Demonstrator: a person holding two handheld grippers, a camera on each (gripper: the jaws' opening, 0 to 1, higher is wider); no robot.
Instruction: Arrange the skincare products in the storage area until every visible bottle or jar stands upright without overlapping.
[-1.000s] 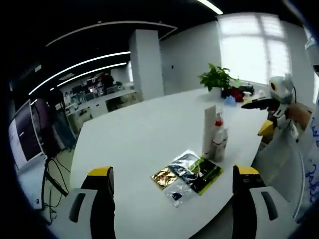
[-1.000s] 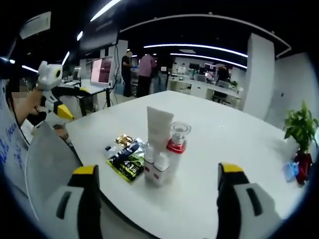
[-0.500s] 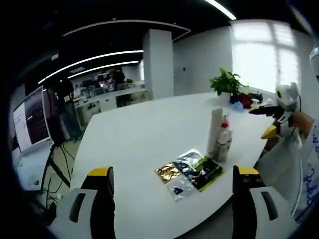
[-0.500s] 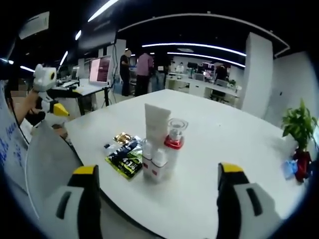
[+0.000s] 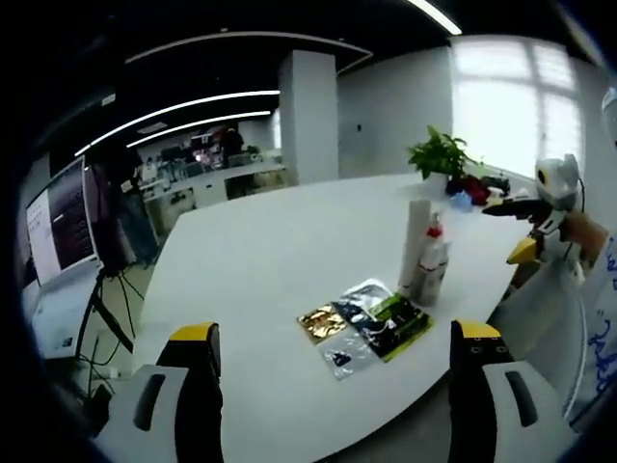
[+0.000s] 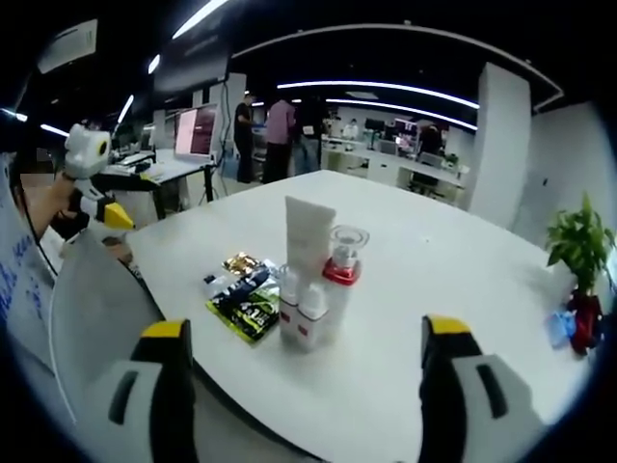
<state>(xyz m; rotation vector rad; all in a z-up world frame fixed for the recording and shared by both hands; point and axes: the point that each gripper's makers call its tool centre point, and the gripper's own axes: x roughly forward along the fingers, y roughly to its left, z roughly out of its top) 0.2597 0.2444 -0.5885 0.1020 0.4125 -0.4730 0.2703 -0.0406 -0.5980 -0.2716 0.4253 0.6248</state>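
On the white table stand a tall white tube, a clear spray bottle with a red collar and two small white bottles, all upright and close together. Flat sachets lie beside them. My left gripper is open, held back from the table edge. My right gripper is open too, in front of the bottles and well short of them. The other gripper shows at the right edge of the left gripper view and at the left of the right gripper view.
A potted plant stands at the table's far end with red and blue items by it. Monitors, desks and people fill the office behind. A white panel stands by the near table edge.
Both views have shifted slightly with the hands; the bottles and sachets keep their places on the table. Both grippers stay open.
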